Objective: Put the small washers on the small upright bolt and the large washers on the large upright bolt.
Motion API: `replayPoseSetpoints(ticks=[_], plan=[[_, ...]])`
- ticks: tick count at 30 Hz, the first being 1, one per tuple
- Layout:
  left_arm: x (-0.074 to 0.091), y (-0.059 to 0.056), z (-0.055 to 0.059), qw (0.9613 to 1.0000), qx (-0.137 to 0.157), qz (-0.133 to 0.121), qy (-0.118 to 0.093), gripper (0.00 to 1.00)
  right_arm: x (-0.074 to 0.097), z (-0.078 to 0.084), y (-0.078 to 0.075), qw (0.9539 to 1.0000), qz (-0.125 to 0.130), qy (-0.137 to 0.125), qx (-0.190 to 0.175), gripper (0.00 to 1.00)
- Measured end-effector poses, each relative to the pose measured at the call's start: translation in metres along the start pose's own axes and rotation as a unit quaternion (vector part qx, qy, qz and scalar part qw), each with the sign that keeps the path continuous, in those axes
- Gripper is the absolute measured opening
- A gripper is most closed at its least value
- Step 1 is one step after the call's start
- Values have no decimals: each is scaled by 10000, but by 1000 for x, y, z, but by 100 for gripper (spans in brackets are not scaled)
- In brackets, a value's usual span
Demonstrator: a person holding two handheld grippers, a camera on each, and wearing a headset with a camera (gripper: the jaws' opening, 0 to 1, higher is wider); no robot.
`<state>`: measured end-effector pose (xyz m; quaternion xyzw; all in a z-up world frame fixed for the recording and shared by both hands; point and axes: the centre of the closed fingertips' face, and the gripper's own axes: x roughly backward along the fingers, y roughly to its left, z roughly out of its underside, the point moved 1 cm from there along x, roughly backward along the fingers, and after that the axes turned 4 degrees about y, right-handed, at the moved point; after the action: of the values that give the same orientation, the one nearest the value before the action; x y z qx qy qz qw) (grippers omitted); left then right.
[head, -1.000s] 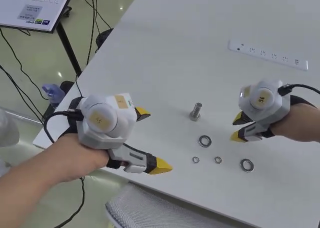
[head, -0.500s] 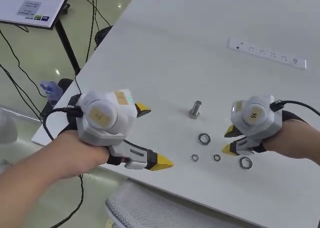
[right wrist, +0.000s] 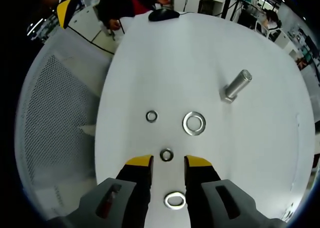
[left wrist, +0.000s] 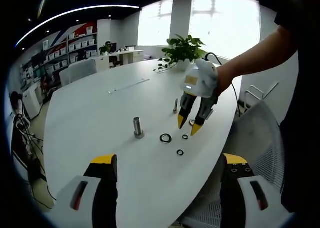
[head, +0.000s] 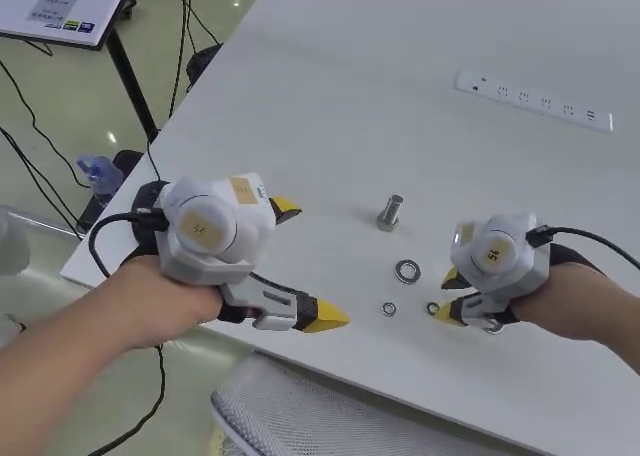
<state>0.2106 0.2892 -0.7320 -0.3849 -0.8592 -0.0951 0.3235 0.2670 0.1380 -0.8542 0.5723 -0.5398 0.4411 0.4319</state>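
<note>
A large upright bolt (head: 390,213) stands mid-table; it also shows in the right gripper view (right wrist: 236,85) and the left gripper view (left wrist: 137,127). A thinner bolt (left wrist: 175,105) stands behind it. In front lie a large washer (head: 407,271) (right wrist: 194,123) and a small washer (head: 388,308) (right wrist: 151,116). My right gripper (head: 445,296) (right wrist: 167,163) is open and low over the table, with another small washer (right wrist: 166,154) between its fingertips. A second large washer (right wrist: 175,200) lies between its fingers further back. My left gripper (head: 305,264) (left wrist: 170,160) hangs wide open at the near table edge, holding nothing.
A white power strip (head: 530,101) lies at the far right of the table (head: 330,96). A grey mesh chair (head: 300,421) sits under the near edge. A laptop (head: 60,6) on a stand and cables are off to the left.
My right gripper has come down and left, from beside the bolt to the washers, and now straddles a small washer. The left gripper has barely moved.
</note>
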Motion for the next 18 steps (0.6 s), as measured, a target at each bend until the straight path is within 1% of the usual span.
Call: replayPoseSetpoints(ticks=[2, 4, 9, 12, 18], plan=[[-1, 1, 0, 10000, -20, -5, -10, 85, -4, 1, -1, 10000, 53, 11, -20, 27], [-2, 1, 2, 10000, -31, 1, 41, 85, -9, 3, 0, 10000, 35, 32, -56, 27], [-3, 2, 5, 9999, -106, 19, 73, 85, -15, 7, 1, 9999, 45, 69, -89, 26], [-4, 1, 7, 9998, -138, 48, 117, 85, -14, 6, 0, 9999, 92, 20, -139, 26], [-6, 2, 8, 9997, -203, 47, 135, 85, -13, 5, 1, 9999, 136, 42, -54, 26]])
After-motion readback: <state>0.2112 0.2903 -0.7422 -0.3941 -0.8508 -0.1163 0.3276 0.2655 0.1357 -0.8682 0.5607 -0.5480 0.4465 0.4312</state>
